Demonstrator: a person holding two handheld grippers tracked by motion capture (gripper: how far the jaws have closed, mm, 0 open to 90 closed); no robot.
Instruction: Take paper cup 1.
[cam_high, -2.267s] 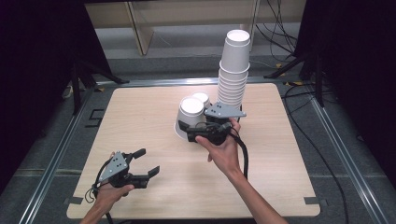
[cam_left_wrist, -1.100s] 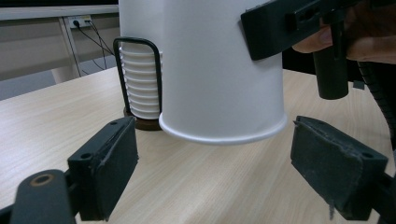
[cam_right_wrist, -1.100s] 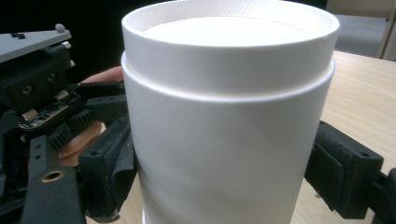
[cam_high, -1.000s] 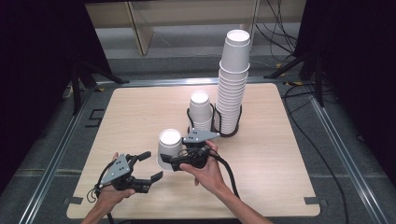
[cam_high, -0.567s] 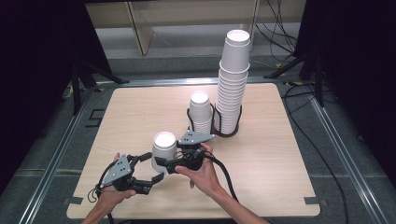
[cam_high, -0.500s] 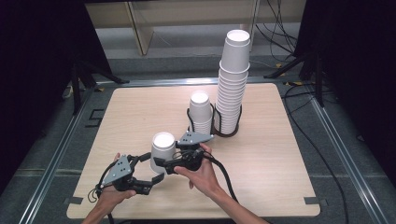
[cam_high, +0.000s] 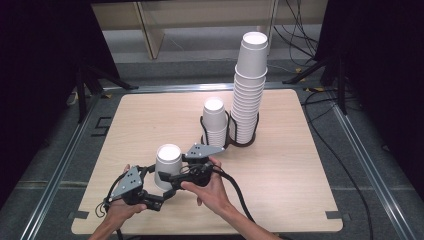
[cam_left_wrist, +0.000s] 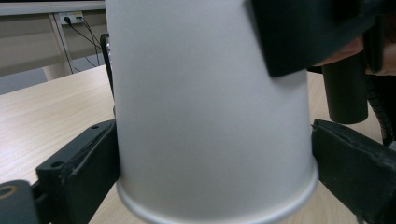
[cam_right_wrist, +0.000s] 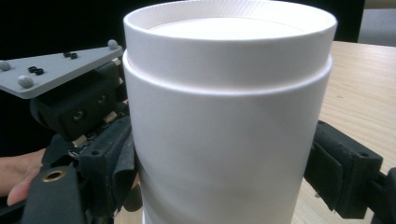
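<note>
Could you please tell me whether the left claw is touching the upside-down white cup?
Touching on at least one side. In the left gripper view, the left claw's left jaw presses against the white cup near its rim; the other jaw's contact is unclear.

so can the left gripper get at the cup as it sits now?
Probably yes. The cup stands upside down between the left gripper jaws, one on each side near its rim. The right gripper grips it higher up, so the low band looks free.
</note>
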